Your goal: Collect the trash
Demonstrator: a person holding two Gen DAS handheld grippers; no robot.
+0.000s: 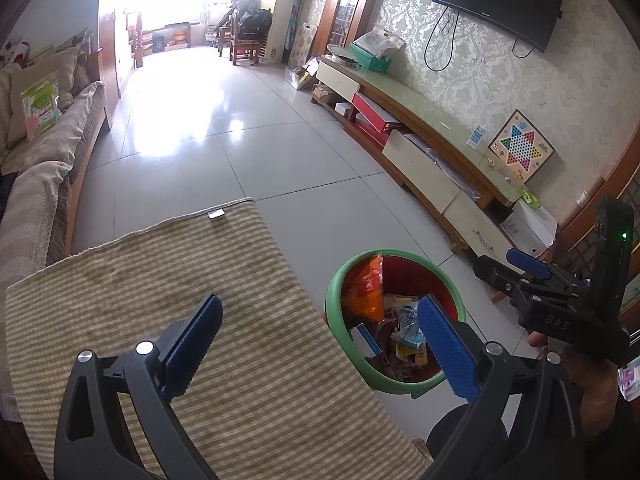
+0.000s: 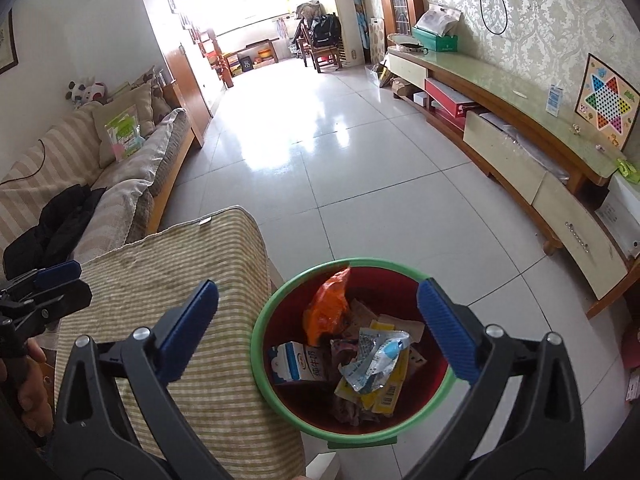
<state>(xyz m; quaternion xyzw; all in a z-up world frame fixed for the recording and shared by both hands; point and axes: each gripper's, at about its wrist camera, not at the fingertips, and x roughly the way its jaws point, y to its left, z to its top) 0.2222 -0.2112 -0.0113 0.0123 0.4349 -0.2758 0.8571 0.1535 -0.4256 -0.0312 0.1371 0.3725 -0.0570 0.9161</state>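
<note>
The bin (image 2: 352,344), red inside with a green rim, stands on the tiled floor (image 2: 320,184) at lower centre, beside a striped cloth (image 2: 180,280). Trash fills it: an orange bag (image 2: 326,312), a milk carton (image 2: 296,366), a clear wrapper (image 2: 374,360). The right gripper (image 2: 318,340) is spread wide over it, holding nothing. The left gripper (image 1: 320,348) is likewise spread and empty.

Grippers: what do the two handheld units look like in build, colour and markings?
Both are black plastic frames with silver rivets and two fingers faced with ribbed blue pads. The left gripper and right gripper match in their own views. Seen from the left wrist, the right gripper has raised letters on its black body and a small green light on an upright black module. No sleeves or cables are clearly visible.
</note>
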